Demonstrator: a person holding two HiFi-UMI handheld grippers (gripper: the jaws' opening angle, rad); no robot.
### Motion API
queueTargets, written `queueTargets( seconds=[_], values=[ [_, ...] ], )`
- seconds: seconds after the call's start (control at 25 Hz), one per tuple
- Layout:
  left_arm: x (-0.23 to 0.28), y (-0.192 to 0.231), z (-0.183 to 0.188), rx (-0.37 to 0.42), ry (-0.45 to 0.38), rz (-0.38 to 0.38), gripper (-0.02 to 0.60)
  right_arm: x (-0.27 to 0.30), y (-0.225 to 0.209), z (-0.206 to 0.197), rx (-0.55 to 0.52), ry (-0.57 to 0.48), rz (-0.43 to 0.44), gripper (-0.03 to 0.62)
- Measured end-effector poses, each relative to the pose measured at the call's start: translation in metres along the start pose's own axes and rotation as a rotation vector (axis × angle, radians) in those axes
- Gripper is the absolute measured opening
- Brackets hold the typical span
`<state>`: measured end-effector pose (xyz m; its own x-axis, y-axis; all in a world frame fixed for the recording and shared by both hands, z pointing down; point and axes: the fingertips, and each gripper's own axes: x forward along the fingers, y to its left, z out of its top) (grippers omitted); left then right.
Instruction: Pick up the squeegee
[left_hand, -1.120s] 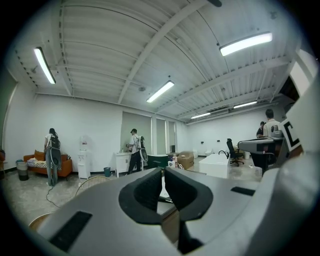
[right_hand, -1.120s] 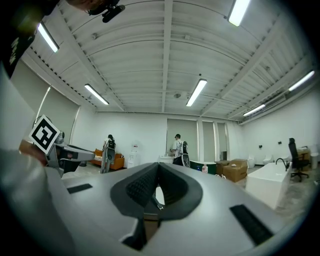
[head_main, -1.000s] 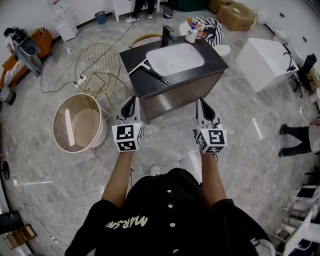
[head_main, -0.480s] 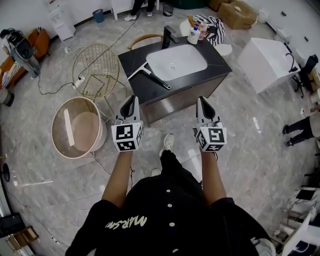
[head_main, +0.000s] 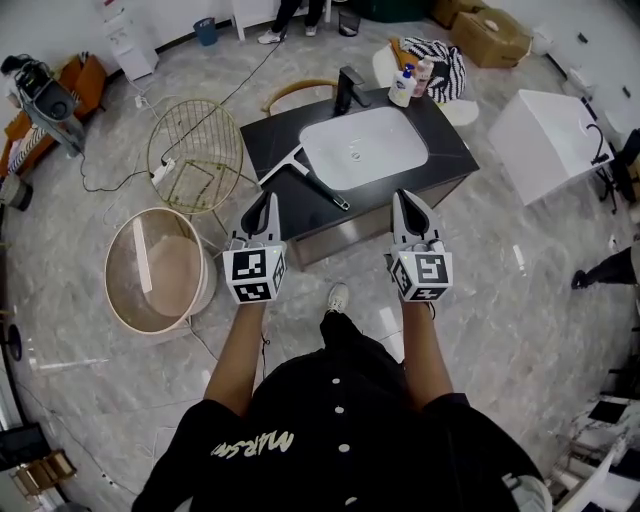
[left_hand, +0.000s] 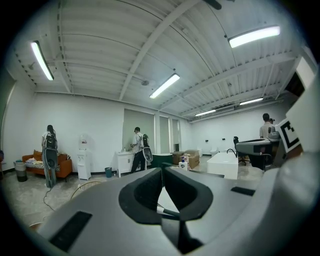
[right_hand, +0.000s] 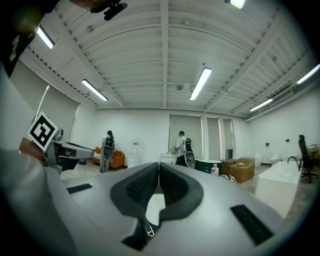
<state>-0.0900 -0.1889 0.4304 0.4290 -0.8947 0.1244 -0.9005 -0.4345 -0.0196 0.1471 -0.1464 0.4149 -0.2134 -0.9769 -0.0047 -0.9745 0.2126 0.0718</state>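
**Squeegee (head_main: 300, 176) on the vanity tabletop (head_main: 266, 134), both tongs clenched and empty**

The squeegee lies flat on the dark tabletop, just left of the white basin (head_main: 362, 148). Its pale blade is angled toward the tabletop's left edge, and its dark handle runs toward the near edge. Nothing is touching it.

The person holds the left tongs (head_main: 262, 200) and the right tongs (head_main: 408, 198) side by side, roughly level and pointing at the vanity. In the head view the handle's end falls between them, nearer the left pair.

In each gripper view the two pads meet at the tips with nothing between them. A dark bar seen through the gap below the left pads may be the squeegee's handle, but it is too small to be sure.

A black faucet (head_main: 349, 88) stands behind the basin. A gold wire chair (head_main: 195, 140) and a round tub (head_main: 160, 270) sit on the floor to the left.
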Motion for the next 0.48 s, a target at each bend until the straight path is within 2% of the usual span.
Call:
queueTargets(
  seconds=[0.48],
  values=[
    [0.105,0.033,0.03,-0.003,-0.009,0.072,0.025,0.124,-0.042,0.012,-0.021,-0.01,0.093,-0.002]
  ],
)
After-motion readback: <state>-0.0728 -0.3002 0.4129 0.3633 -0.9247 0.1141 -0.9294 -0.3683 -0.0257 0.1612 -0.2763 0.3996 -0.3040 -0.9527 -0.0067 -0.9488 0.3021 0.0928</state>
